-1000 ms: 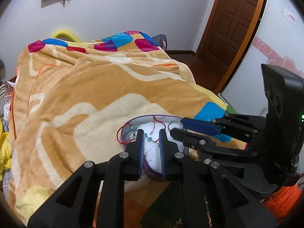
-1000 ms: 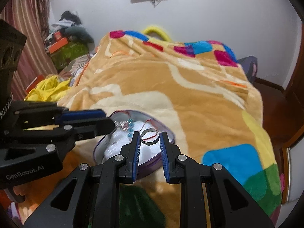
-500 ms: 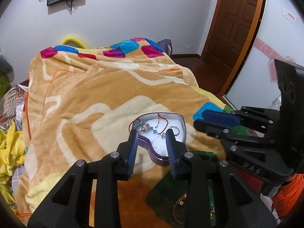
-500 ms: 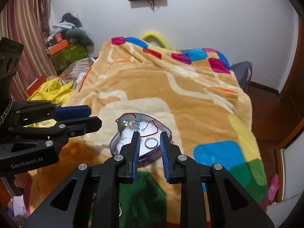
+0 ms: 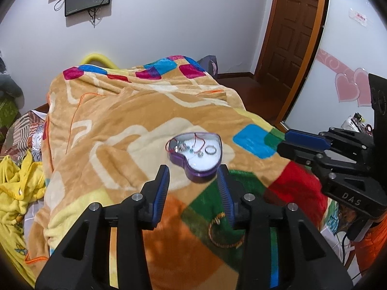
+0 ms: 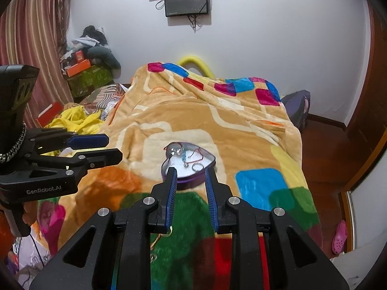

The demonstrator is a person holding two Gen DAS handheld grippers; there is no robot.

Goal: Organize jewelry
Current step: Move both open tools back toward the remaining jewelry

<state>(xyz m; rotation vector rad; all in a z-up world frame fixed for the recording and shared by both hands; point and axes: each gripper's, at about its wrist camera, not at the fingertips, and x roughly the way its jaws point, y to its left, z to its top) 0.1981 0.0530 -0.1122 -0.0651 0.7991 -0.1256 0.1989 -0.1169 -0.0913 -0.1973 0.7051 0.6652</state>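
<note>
A purple heart-shaped box [image 5: 196,168] with a white lining sits on the blanket; it also shows in the right wrist view [image 6: 188,181]. Inside lie a silver ring [image 5: 211,149], a red cord with beads [image 5: 191,146] and small silver pieces. A gold bracelet [image 5: 223,238] lies on the green patch in front of the box. My left gripper [image 5: 193,181] is open and empty, above and short of the box. My right gripper [image 6: 191,178] is open and empty, also pulled back from the box; it shows at the right of the left wrist view [image 5: 302,145].
The bed carries an orange patterned blanket [image 5: 121,125]. Yellow clothes [image 5: 17,188] lie at its left. A wooden door [image 5: 295,29] stands at the right. Clutter and boxes [image 6: 84,72] sit by the striped curtain. A pink shoe [image 6: 339,238] lies on the floor.
Both grippers have drawn back and up from the box. The right gripper has let the silver ring go into the box. The left jaws have opened wider.
</note>
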